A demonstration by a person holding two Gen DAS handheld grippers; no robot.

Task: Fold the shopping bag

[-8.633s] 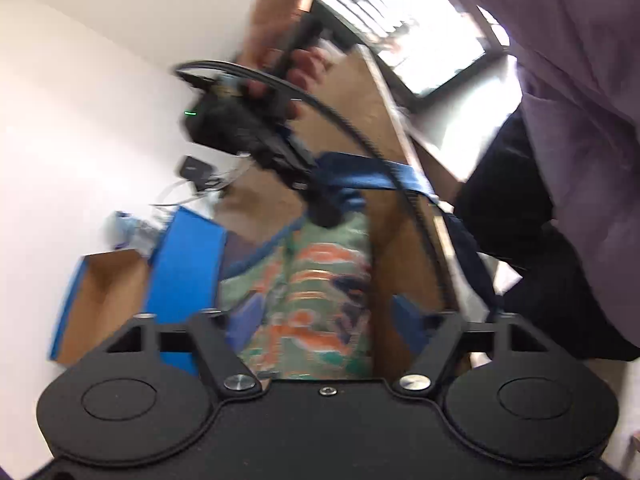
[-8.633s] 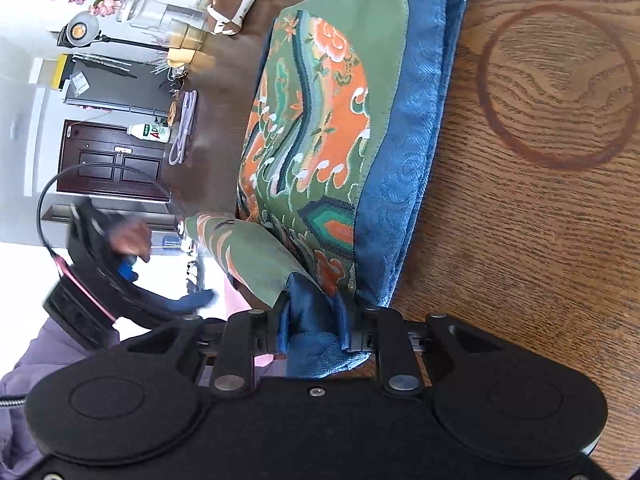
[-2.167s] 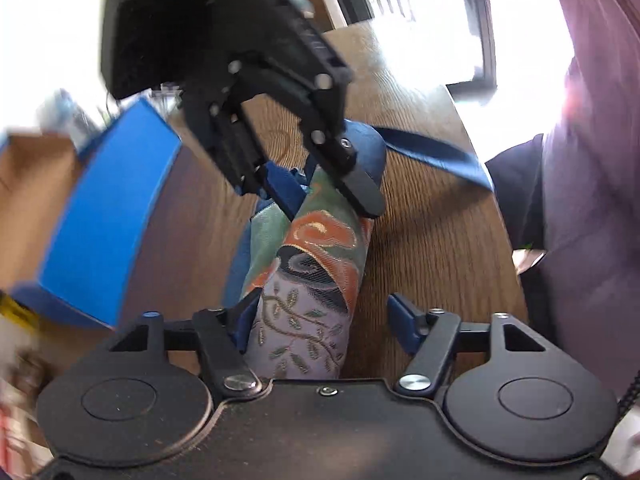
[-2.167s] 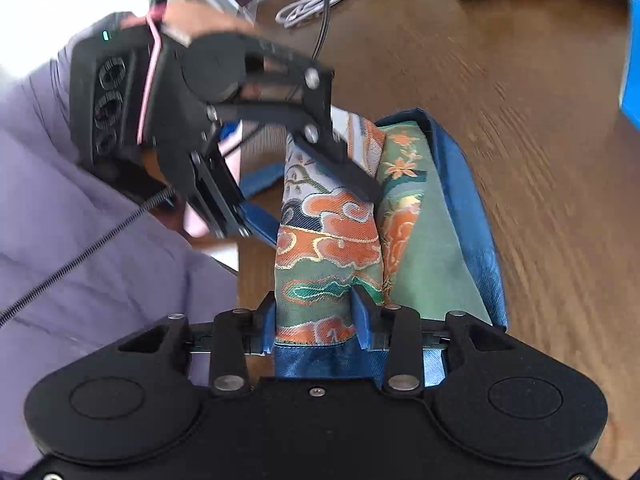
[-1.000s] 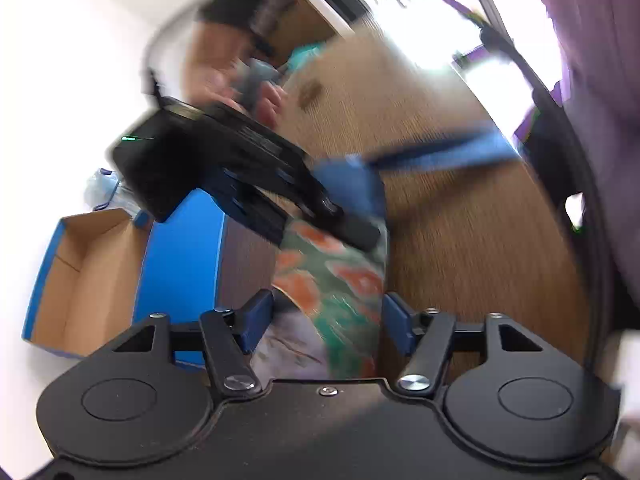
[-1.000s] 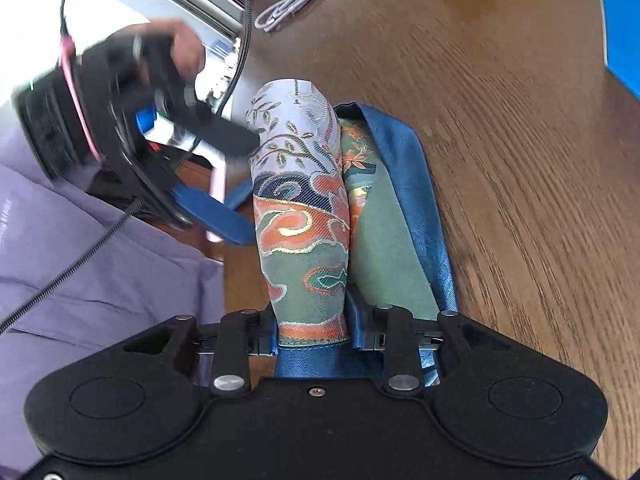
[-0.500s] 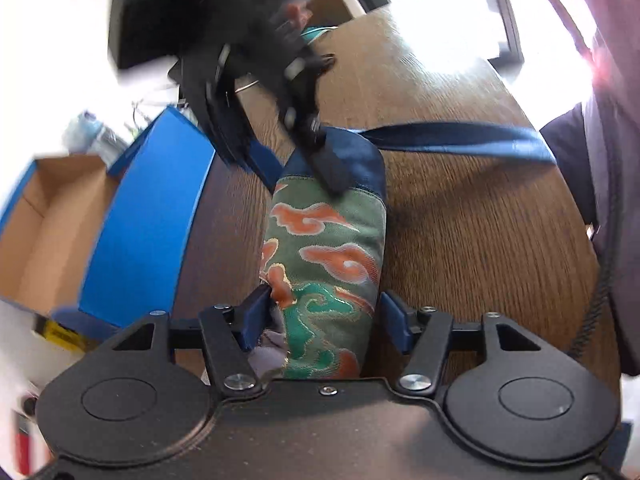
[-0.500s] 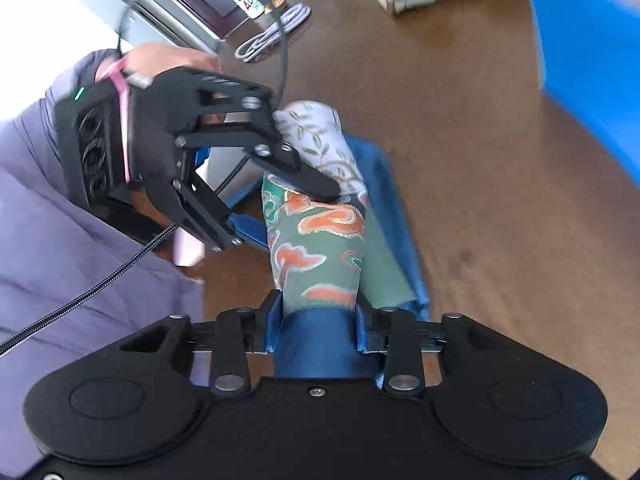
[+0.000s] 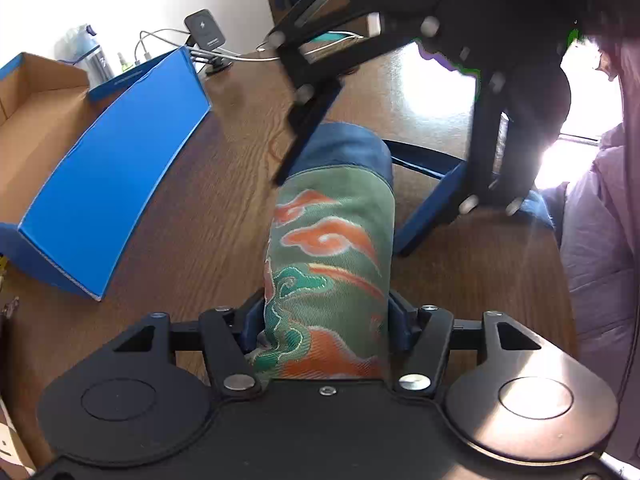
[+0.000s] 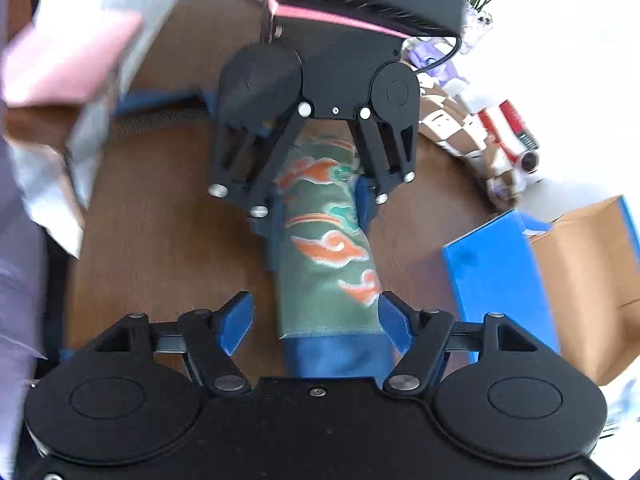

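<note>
The shopping bag is a tight roll of green cloth with orange clouds and a blue end, lying on the wooden table. My left gripper is shut on one end, both blue pads pressing the roll; the right wrist view shows that gripper from the front. My right gripper straddles the blue end with jaws opening; its left pad stands clear of the cloth. In the left wrist view it hangs wide over the roll's far end.
An open blue cardboard box lies left of the roll, also the box. A blue handle strap trails behind the roll. A charger with cables, a bottle and a person's purple sleeve border the table.
The right gripper's jaws have spread and let go of the roll's blue end, and that gripper has swung round to face the left one. The left gripper still clamps the roll.
</note>
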